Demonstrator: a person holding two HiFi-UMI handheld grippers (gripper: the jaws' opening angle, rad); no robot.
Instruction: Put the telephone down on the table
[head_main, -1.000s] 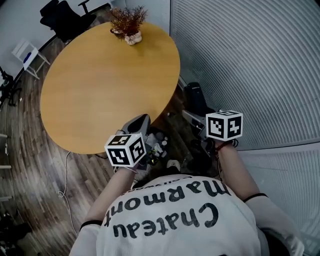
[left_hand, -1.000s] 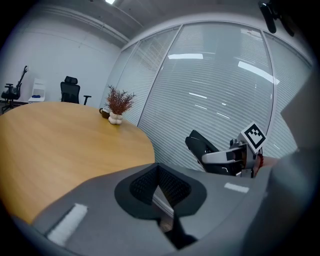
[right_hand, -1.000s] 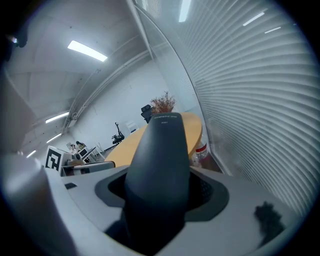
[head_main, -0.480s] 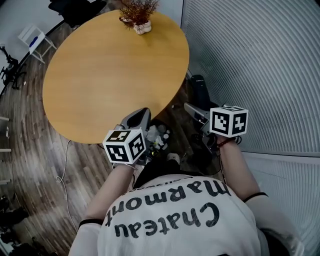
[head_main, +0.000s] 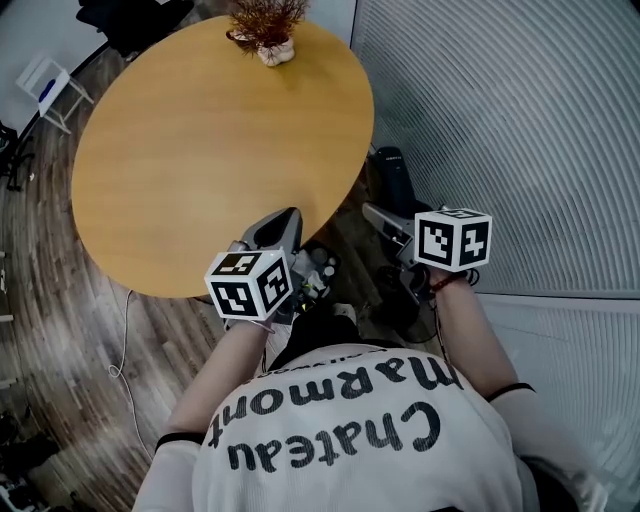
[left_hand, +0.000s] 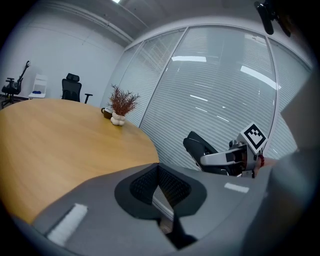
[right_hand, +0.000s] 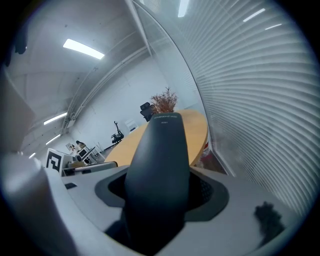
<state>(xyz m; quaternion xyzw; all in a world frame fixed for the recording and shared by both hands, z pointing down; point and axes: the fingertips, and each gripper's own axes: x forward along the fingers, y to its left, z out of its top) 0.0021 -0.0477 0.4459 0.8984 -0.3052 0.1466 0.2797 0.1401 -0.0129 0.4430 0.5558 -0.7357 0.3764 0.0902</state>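
A black telephone handset (right_hand: 159, 160) stands between the jaws of my right gripper (right_hand: 161, 196), which is shut on it. In the head view the telephone (head_main: 392, 178) juts forward from the right gripper (head_main: 388, 222), off the right edge of the round wooden table (head_main: 200, 130) and above the floor. The left gripper view shows the same telephone (left_hand: 199, 146) held at the right. My left gripper (head_main: 276, 232) hovers at the table's near edge; its jaws (left_hand: 159, 174) are shut with nothing between them.
A potted dry plant (head_main: 265, 25) stands at the table's far edge. A glass wall with blinds (head_main: 500, 110) runs close along the right. Small bottles and clutter (head_main: 318, 270) lie on the floor below the grippers. An office chair (left_hand: 71, 89) stands beyond the table.
Both grippers stay almost where they were, the right one still shut on the telephone. The head view has shifted slightly, so the table sits a little further left in the picture.
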